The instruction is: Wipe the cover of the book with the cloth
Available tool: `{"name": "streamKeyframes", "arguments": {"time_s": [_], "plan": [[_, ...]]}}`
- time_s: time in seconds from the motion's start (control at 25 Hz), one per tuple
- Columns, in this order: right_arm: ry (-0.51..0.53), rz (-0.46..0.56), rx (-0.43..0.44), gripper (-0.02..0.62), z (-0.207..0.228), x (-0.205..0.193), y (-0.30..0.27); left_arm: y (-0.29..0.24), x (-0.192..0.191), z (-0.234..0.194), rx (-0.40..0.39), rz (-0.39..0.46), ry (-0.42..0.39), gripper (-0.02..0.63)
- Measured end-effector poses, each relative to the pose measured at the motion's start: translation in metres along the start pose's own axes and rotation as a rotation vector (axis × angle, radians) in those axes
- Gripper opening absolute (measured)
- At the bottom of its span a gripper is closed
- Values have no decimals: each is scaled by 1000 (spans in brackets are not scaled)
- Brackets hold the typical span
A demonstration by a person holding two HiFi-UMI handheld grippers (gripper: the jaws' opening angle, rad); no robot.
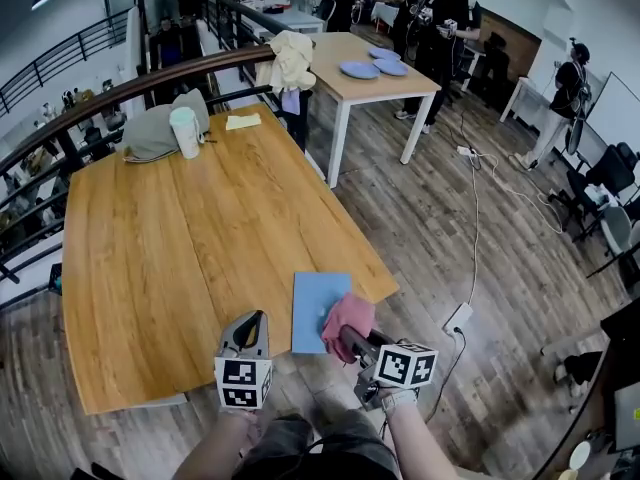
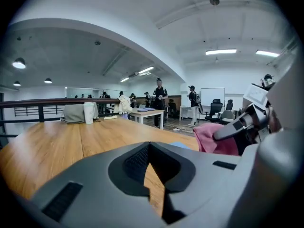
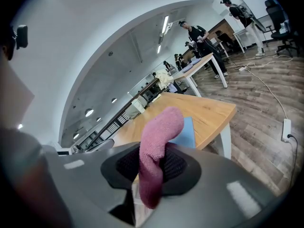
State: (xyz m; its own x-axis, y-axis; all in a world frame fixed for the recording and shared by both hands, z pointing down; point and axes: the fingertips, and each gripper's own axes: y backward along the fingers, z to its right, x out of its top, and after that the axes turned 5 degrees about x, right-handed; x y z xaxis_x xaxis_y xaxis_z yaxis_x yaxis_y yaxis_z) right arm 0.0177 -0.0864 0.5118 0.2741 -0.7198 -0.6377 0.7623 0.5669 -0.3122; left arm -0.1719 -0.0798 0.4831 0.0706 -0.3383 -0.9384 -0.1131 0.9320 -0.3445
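A thin blue book (image 1: 318, 308) lies flat near the front right corner of the wooden table (image 1: 170, 258). My right gripper (image 1: 348, 340) is shut on a pink cloth (image 1: 347, 318), which bunches over the book's near right edge. In the right gripper view the cloth (image 3: 159, 141) sticks up from between the jaws, with the book (image 3: 186, 133) behind it. My left gripper (image 1: 256, 320) hovers over the table's front edge, left of the book, shut with nothing in it. The left gripper view shows the cloth (image 2: 213, 139) and the right gripper (image 2: 230, 128) off to the right.
At the table's far end stand a white cup (image 1: 185, 131), a grey bag (image 1: 150, 133) and a yellow note (image 1: 243, 121). A railing (image 1: 120, 88) runs behind. A second table (image 1: 370, 73) with plates and several people lie beyond. A cable and power strip (image 1: 458, 318) lie on the floor.
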Motion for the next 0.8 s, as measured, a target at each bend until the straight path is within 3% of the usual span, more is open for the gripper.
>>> {"name": "streamKeyframes", "arguments": {"time_s": [0.28, 0.8], "plan": [[12, -55, 24, 97, -12, -1, -35, -2, -7, -10, -33, -9, -8, -3], [28, -245, 72, 97, -6, 6, -110, -31, -8, -13, 15, -51, -45, -3]]}}
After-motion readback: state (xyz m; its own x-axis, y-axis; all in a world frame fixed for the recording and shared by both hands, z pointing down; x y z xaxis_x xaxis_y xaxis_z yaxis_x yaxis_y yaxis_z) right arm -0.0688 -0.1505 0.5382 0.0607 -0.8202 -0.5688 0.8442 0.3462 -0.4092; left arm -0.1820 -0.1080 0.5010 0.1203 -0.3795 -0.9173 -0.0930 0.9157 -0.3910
